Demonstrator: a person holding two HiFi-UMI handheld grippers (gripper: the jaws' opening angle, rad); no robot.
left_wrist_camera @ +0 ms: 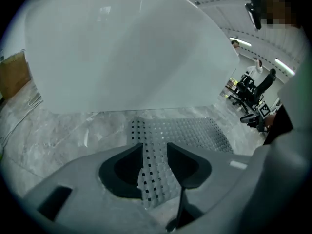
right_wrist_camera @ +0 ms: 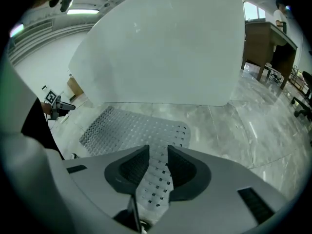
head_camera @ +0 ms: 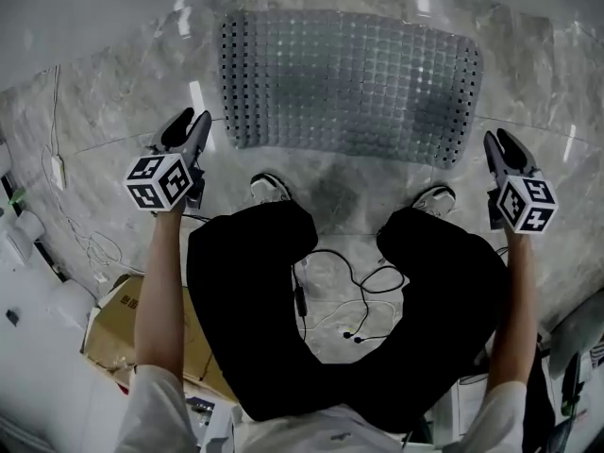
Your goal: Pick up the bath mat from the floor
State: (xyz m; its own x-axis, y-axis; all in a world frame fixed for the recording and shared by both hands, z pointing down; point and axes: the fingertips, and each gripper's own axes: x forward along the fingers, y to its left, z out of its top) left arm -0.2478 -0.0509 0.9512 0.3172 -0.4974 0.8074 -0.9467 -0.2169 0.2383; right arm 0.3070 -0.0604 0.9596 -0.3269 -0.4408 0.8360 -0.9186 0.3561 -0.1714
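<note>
standing over the bath mat [head_camera: 349, 83], seen from the head view: the mat lies spread flat on the marble floor [head_camera: 113, 111], just ahead of the person's two shoes [head_camera: 272, 189], perforated grid face up. left gripper [head_camera: 192, 121] sits just beside the mat's near left corner, right gripper [head_camera: 498, 140] just beside the near right corner, one at each end of the near edge. left gripper view: jaws stand moderately apart, a strip of perforated mat shows in the gap between them, ragged at its lower end; cannot tell if the pads touch it. right gripper view: jaws narrower but parted, the same kind of mat strip fills the gap, the rest of the mat lying on the floor beyond. a large white rounded panel [left_wrist_camera: 122, 48] rises behind the mat's far edge. black cable [head_camera: 340, 291] loops on the floor between the person's legs; cardboard box [head_camera: 118, 319] at the person's left.
</note>
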